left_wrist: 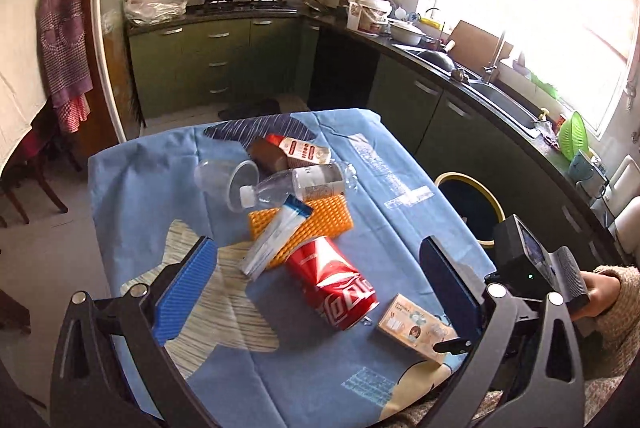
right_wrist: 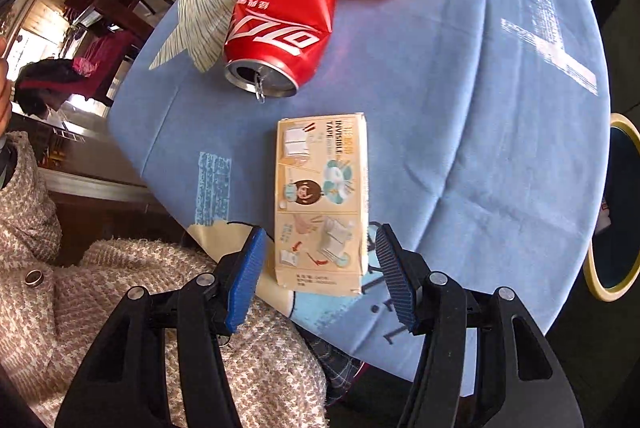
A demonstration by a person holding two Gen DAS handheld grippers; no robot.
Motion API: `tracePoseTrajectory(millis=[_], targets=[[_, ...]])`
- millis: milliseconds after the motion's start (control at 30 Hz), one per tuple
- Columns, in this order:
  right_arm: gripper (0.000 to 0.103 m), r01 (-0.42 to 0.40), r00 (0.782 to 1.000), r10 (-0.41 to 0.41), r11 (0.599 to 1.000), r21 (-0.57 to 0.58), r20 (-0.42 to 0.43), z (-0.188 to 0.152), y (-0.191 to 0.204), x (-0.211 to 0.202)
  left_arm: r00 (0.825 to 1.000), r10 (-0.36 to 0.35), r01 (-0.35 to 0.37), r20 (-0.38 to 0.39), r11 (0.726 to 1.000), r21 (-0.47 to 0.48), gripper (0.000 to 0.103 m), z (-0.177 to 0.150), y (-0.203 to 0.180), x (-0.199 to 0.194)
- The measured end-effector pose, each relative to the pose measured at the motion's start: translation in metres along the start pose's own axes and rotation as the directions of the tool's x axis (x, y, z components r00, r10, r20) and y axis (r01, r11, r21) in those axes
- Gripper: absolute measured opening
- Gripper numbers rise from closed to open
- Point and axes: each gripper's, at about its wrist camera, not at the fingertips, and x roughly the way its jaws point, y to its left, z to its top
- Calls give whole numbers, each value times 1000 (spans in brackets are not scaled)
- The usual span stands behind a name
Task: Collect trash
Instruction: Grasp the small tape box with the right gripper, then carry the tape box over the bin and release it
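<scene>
Trash lies on a table under a blue cloth (left_wrist: 132, 188): a dented red soda can (left_wrist: 332, 284) on its side, a beige tape box (left_wrist: 412, 324), a clear plastic bottle (left_wrist: 296, 184), a clear cup (left_wrist: 224, 180), an orange foam net (left_wrist: 324, 224), a white-and-blue wrapper (left_wrist: 272, 240) and a brown-and-white bottle (left_wrist: 296, 148). My left gripper (left_wrist: 320, 288) hangs wide open above the can, with nothing in it. My right gripper (right_wrist: 320, 278) points down at the beige tape box (right_wrist: 320, 204). The box's near end sits between the blue pads (right_wrist: 244, 280), with a gap on each side. The red soda can (right_wrist: 280, 24) lies just beyond.
A round bin with a yellow rim (left_wrist: 452, 177) and a dark liner stands on the floor right of the table, its yellow rim (right_wrist: 616, 288) also in the right wrist view. Green kitchen cabinets (left_wrist: 208, 64) and a counter with a sink (left_wrist: 500, 100) lie behind. A knitted sleeve (right_wrist: 120, 288) is close below.
</scene>
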Motion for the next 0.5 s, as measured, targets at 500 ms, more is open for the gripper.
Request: tracePoseTrajectory(millis=[500], targets=[[62, 167, 985, -167, 986, -15, -45, 15, 11, 29, 998, -63, 63, -28, 998, -17, 97, -21, 8, 8]])
